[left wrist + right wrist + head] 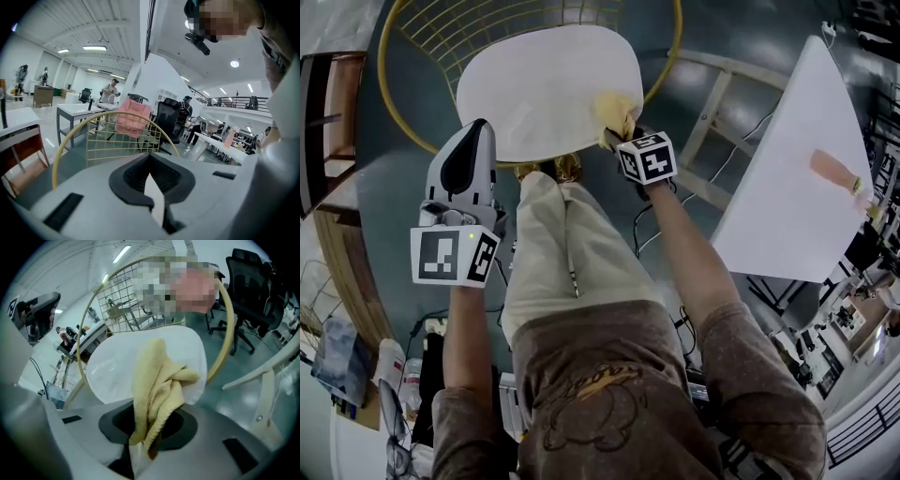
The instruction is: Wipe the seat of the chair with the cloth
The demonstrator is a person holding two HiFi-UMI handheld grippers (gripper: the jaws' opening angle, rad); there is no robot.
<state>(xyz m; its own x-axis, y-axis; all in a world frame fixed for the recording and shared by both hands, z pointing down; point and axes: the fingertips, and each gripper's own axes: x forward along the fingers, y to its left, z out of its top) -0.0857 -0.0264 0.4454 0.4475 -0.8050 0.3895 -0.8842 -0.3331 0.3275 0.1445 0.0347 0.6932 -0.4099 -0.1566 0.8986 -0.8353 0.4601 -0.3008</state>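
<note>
In the head view the chair's white oval seat point(546, 89) lies inside a gold wire back point(487, 28). My right gripper point(623, 136) is at the seat's front right edge, shut on a crumpled yellow cloth point(616, 111) that rests on the seat's rim. The right gripper view shows the cloth point(157, 390) bunched between the jaws of that gripper point(140, 446), over the seat point(115, 364). My left gripper point(474, 136) is held off the seat's front left edge, shut, with nothing in it. The left gripper view looks past the left gripper point(154, 199) to the gold back point(112, 136).
A white table point(792, 178) with a pink object point(836, 172) stands to the right, and wooden furniture point(333, 103) to the left. The person's leg point(567, 253) is in front of the chair. Cables lie on the floor point(652, 234). Office chairs and people are farther off.
</note>
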